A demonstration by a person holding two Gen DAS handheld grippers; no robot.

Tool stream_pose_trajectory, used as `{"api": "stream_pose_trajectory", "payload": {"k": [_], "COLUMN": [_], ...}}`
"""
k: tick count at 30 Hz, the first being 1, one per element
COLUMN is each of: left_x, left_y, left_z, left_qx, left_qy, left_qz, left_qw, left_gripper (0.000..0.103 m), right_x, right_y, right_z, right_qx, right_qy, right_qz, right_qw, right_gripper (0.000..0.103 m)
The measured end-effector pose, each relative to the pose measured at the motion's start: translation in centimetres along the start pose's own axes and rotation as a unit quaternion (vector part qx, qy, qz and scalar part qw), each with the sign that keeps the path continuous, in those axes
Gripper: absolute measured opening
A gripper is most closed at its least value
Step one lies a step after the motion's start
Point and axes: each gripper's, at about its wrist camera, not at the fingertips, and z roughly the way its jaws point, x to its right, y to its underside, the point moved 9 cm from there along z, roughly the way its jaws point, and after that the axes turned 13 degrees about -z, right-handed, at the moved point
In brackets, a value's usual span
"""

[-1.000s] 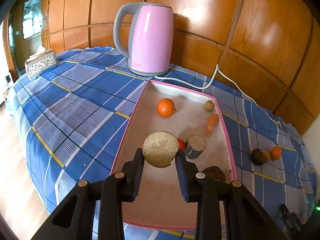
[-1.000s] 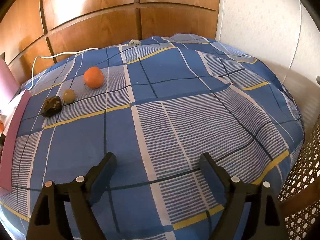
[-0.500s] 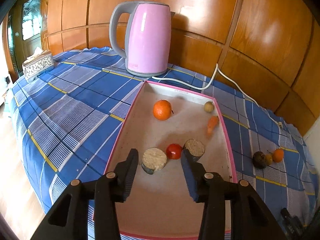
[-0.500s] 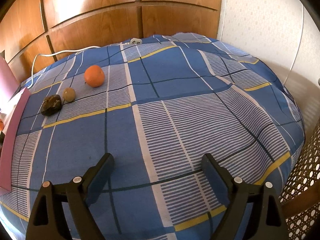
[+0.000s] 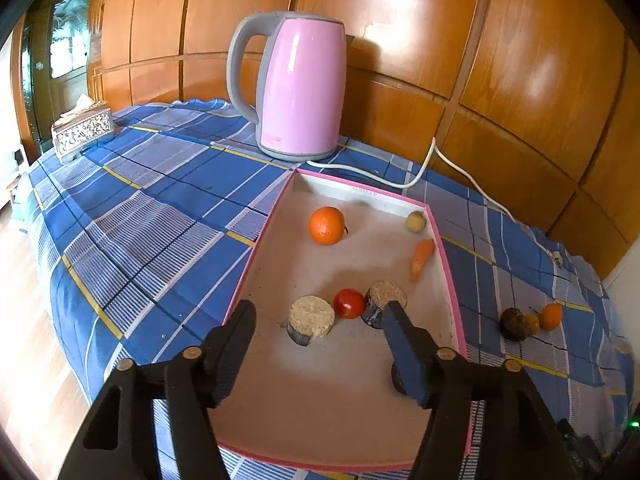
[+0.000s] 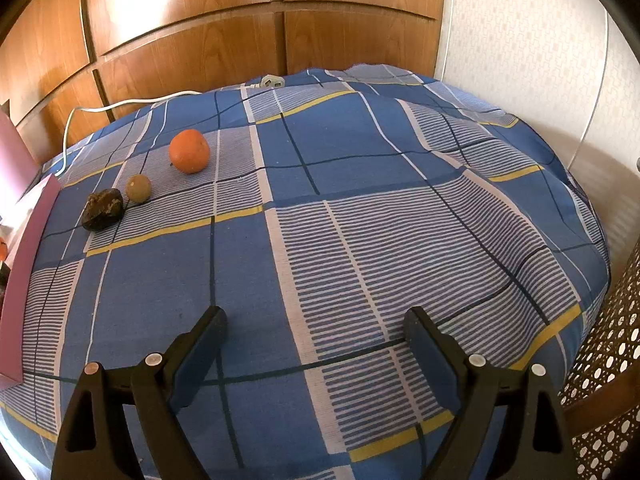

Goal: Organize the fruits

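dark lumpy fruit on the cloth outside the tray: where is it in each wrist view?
Left wrist view: dark lumpy fruit at right, on the cloth just right of the pink tray, nearest of a row of three.
Right wrist view: dark lumpy fruit at left, beside the tray's edge.
Shared landmark: the loose orange ending the row, small tan fruit between them.
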Motion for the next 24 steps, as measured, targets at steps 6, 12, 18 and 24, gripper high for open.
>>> {"api": "stream_pose_trajectory", "payload": {"k": [6,12,18,24], "left_x": [-0.2,-0.5,-0.7,-1.1], "left_y": [0.0,0.6,1.4,2.7], "left_z": [-0.9,-1.3,-1.7,-1.9], "left_qx": [0.004,-0.001,-0.004,-0.014], "left_qy": [0.003,0.006,0.008,0.003], "left_qz": [-0.002,0.0,0.002,0.013], "left_qw": [1.0,1.0,1.0,0.9998], "left_gripper": [0.076,0.078,0.08,0.081], "right_x": [0.0,0.0,0.0,-0.1], "right_y": [0.0,0.1,0.1,0.1], "right_z": [0.0,-0.1,-0.1,-0.1], "right_qx": [-0.005,-0.009,-0.017,-0.022], "right_qy": [-0.002,-0.004,-0.01,-0.016], "right_qz": [-0.001,-0.002,-0.006,-0.012], "right_qw": [1.0,1.0,1.0,1.0], "right_gripper": [0.091,0.091,0.091,0.091]}}
